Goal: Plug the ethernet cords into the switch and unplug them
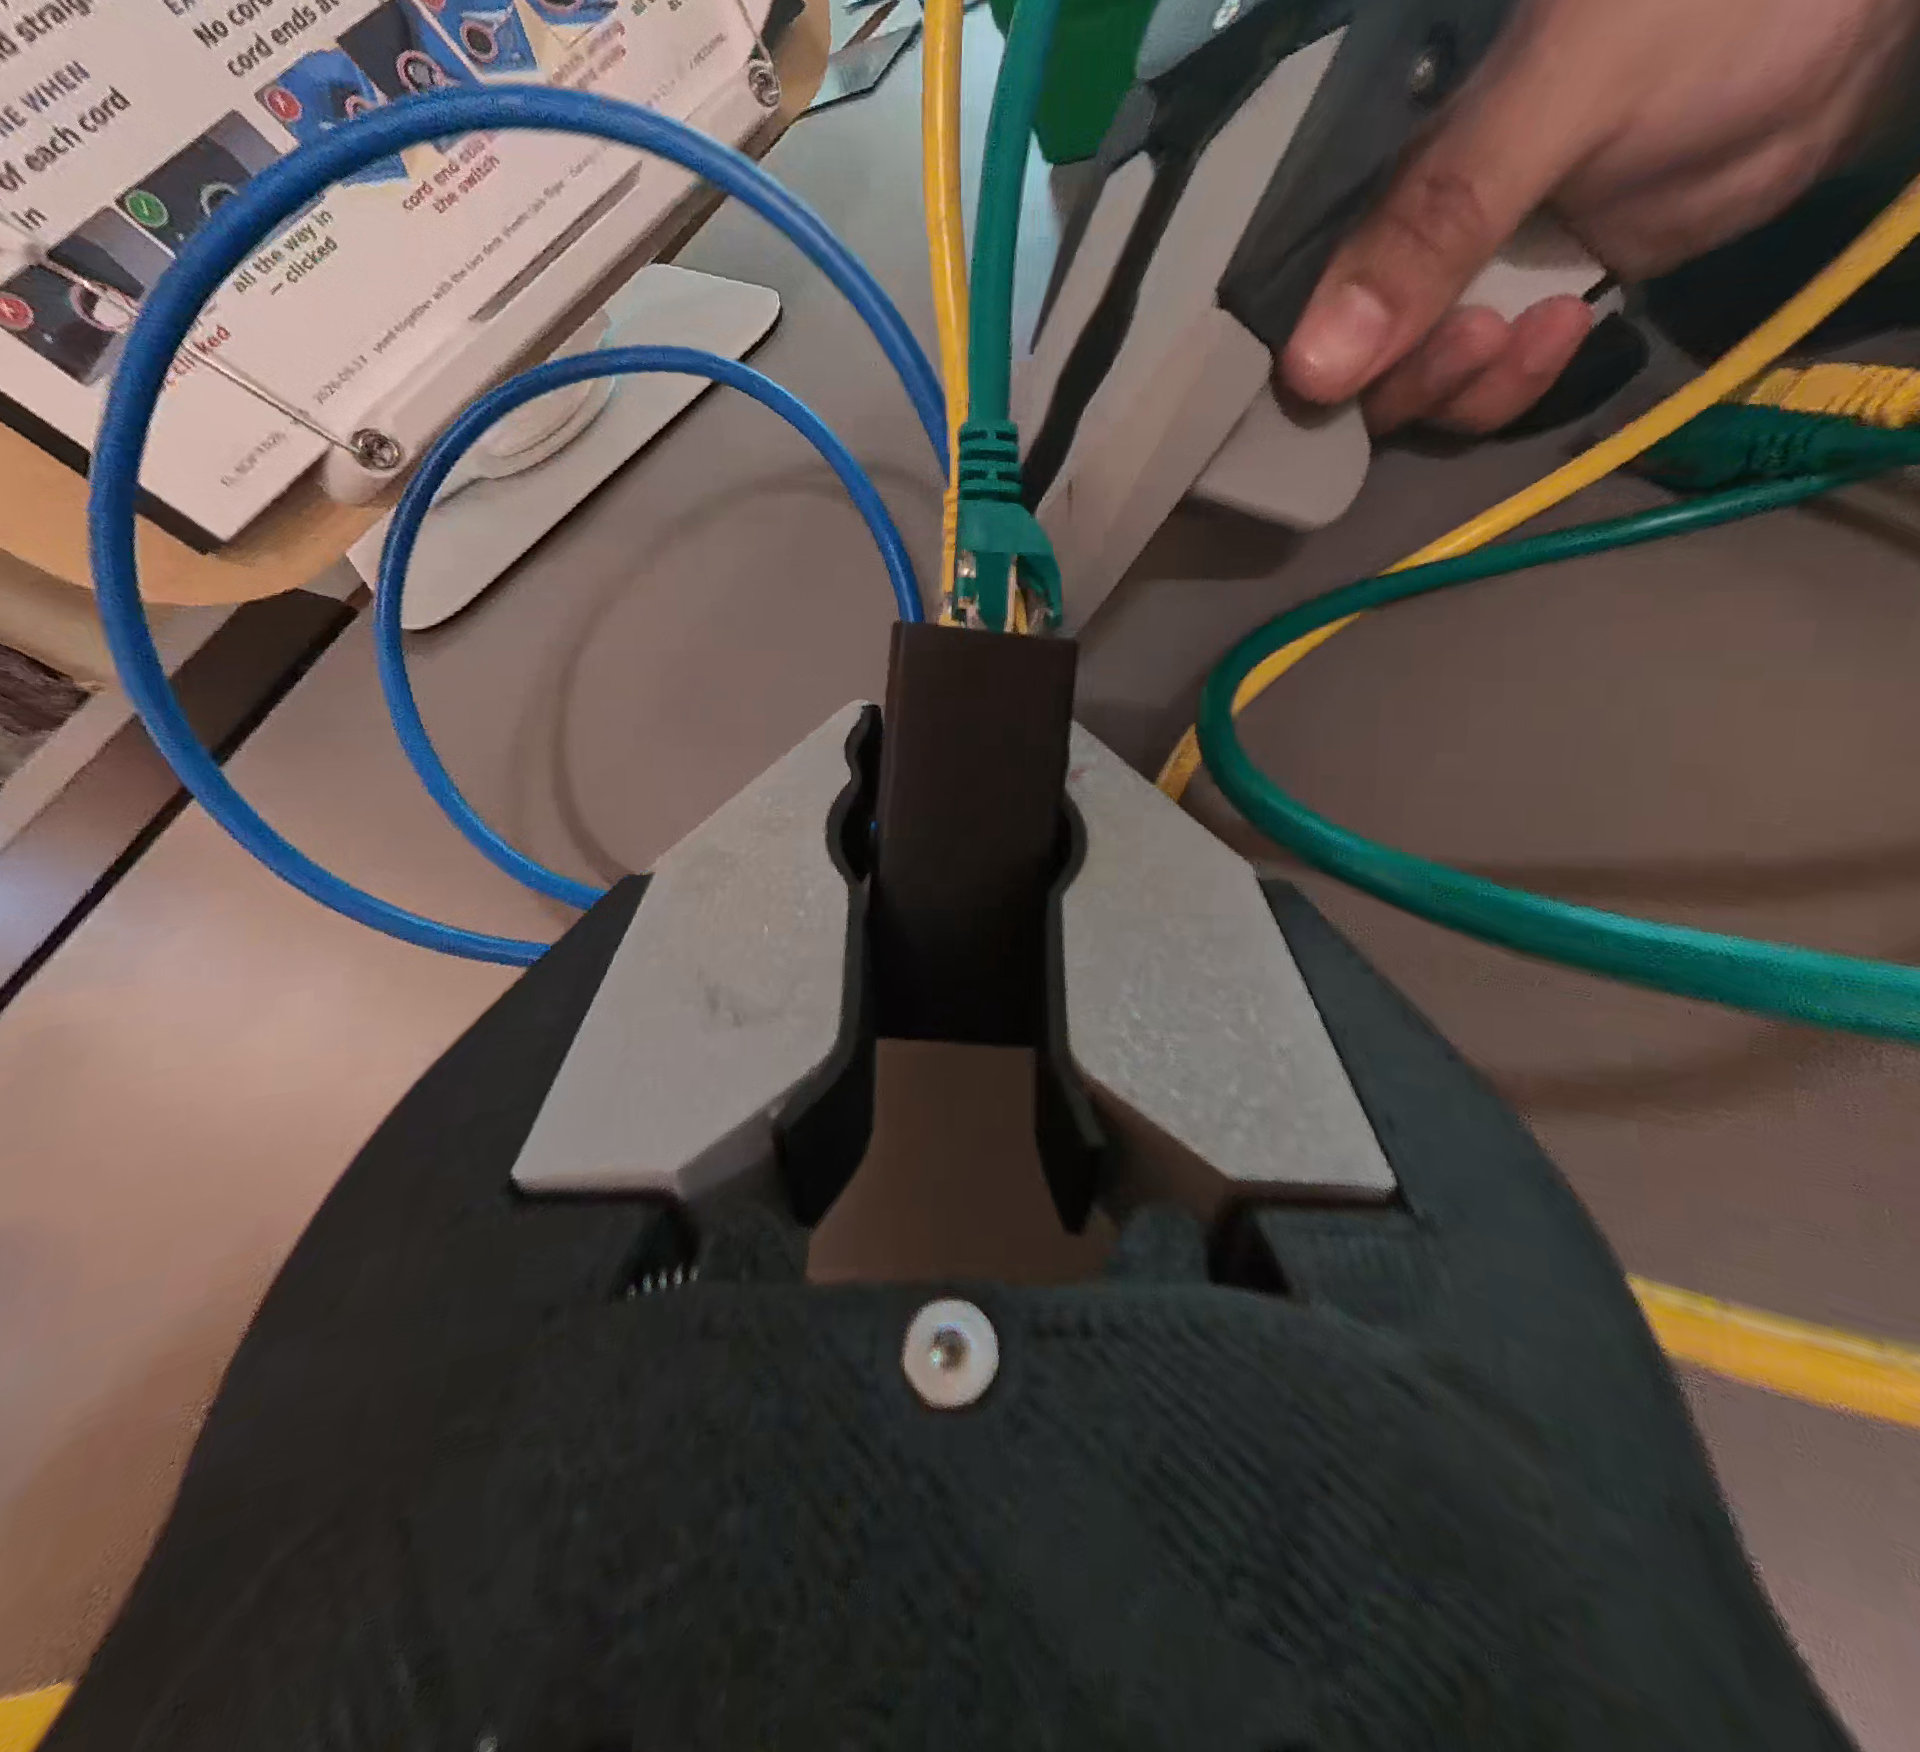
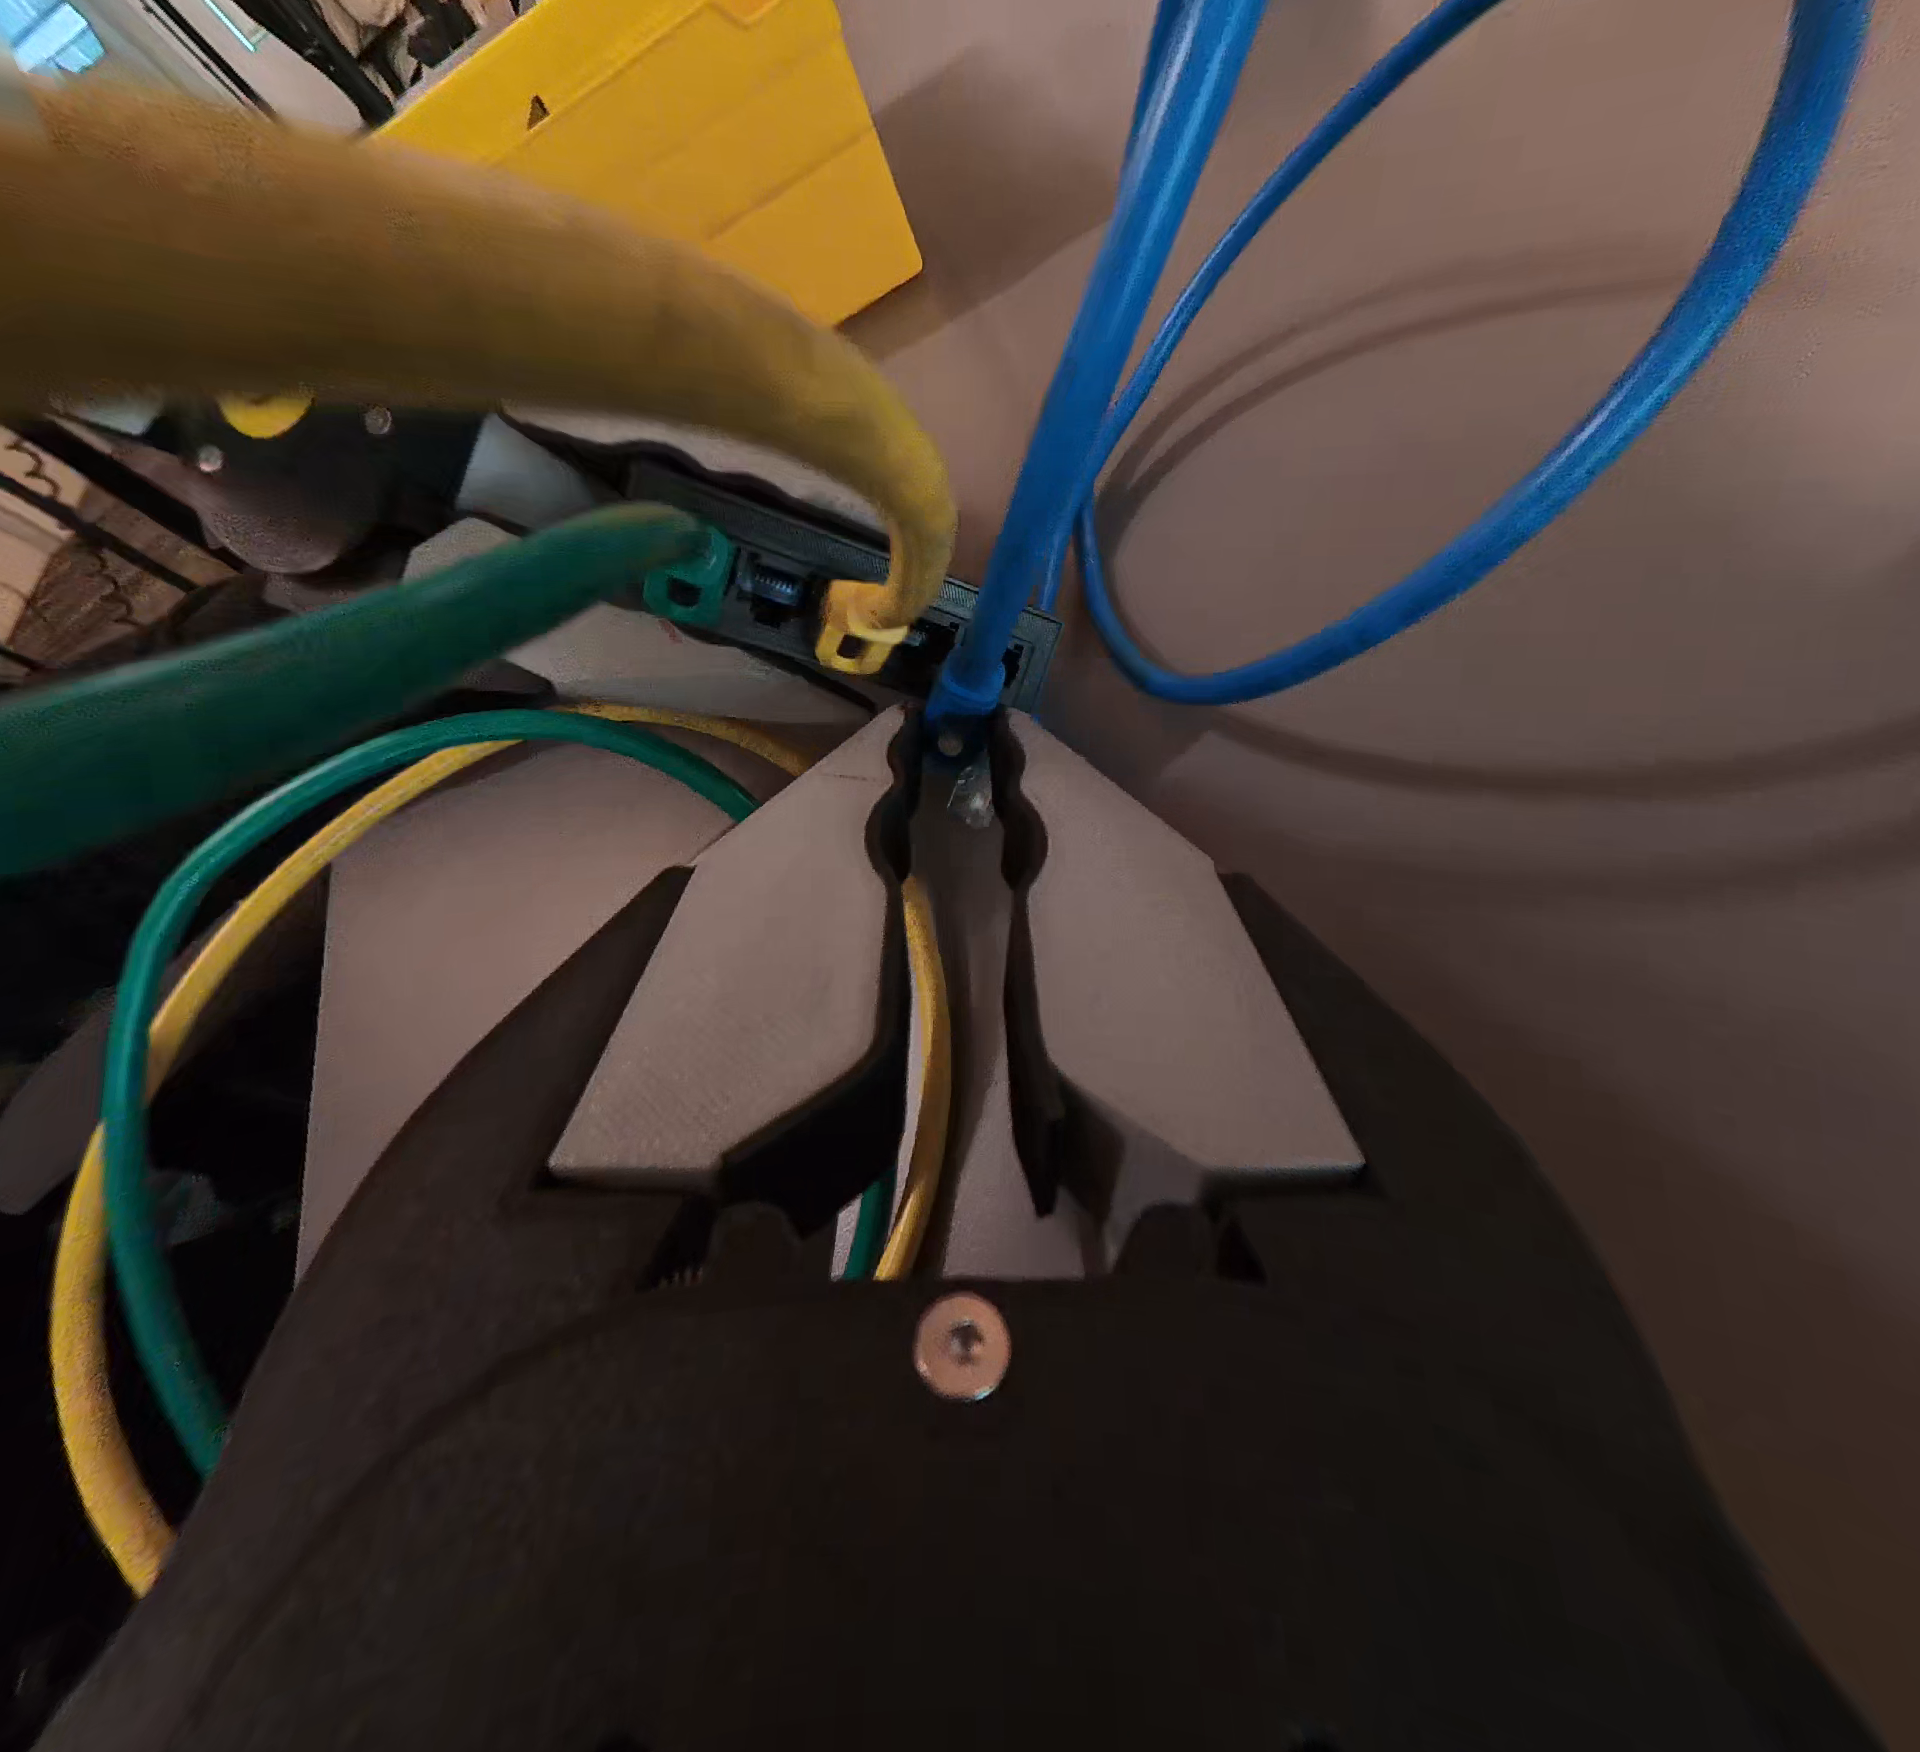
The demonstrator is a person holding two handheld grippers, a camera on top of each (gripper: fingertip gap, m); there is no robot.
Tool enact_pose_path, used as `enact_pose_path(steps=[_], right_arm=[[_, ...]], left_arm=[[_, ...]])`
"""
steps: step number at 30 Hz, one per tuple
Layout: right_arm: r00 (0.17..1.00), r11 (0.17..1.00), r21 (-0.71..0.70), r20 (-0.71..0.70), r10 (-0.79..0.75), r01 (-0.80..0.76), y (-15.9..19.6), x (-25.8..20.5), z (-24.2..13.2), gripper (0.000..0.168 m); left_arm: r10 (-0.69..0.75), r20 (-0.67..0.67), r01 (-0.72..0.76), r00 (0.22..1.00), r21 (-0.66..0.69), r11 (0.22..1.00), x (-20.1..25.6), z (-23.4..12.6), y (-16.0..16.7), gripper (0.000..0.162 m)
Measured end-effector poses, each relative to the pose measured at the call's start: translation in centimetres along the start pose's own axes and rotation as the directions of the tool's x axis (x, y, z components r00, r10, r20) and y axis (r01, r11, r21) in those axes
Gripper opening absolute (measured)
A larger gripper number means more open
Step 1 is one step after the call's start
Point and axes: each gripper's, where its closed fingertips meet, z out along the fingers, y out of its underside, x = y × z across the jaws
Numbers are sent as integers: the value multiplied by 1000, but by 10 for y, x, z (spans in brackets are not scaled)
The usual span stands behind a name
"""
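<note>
The table is a plain grey-brown surface under everything. Left of the left gripper's fingers, well beyond them, stands a printed instruction sheet with small photos and black and red text, held on a board by clips; its words are left unread. In the right wrist view a yellow bin with a small dark triangle mark sits far ahead and left of the fingers.

The left gripper is clamped on the switch, a narrow black box seen end-on, held between the grey fingers with its far end sticking out past the tips. In the right wrist view the switch shows as a long black bar with a row of ports facing the fingers.

The blue cord makes two loops to the left of the left fingers. The green cord and yellow cord rise from the switch's far end, each also sweeping off to the right.

The right gripper is closed on the blue plug, pinched at the fingertips, just in front of the rightmost port; whether it is seated cannot be told. The green plug and yellow plug sit in ports to its left. A hand holds the right gripper's handle.
</note>
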Motion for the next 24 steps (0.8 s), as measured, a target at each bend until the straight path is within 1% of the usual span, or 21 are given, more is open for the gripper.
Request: enact_pose_path(steps=[3, 5, 6, 9, 13, 15, 18, 21, 24], right_arm=[[1000, 998, 58, -15, 6, -5, -9, 4, -4, 10], [999, 994, 109, -11, 31, -30, -17, 5, -7, 10], [999, 991, 127, -3, 45, -44, -20, 4, -7, 10], [997, 980, 180, 6, 79, -79, -28, 5, -12, 10], [986, 950, 273, 118, 121, -149, -44, -4, -26, 10], [988, 944, 306, 128, 89, -124, -50, -10, -31, 10], [994, 949, 313, 104, 17, -49, -53, -19, -33, 10], [998, 952, 305, 54, -18, 1, -53, -18, -35, 11], [997, 949, 314, 63, -42, 20, -56, -23, -40, 10]], left_arm=[[-74, -12, 74, 997, 2, 997, -4, -1, 0, 27], [-103, 13, 103, 995, -5, 995, -5, 1, -1, 27], [-88, 28, 88, 996, 7, 996, -3, 2, -5, 27], [16, 94, -21, 995, 57, 998, 0, 0, -16, 26], [86, 160, -114, 983, 175, 978, 0, -14, -38, 27], [83, 183, -121, 980, 210, 970, -1, -18, -46, 26], [81, 193, -124, 978, 219, 968, -1, -19, -48, 26], [83, 205, -132, 975, 236, 963, -1, -23, -52, 26], [76, 205, -131, 976, 270, 954, -1, -27, -58, 26]])
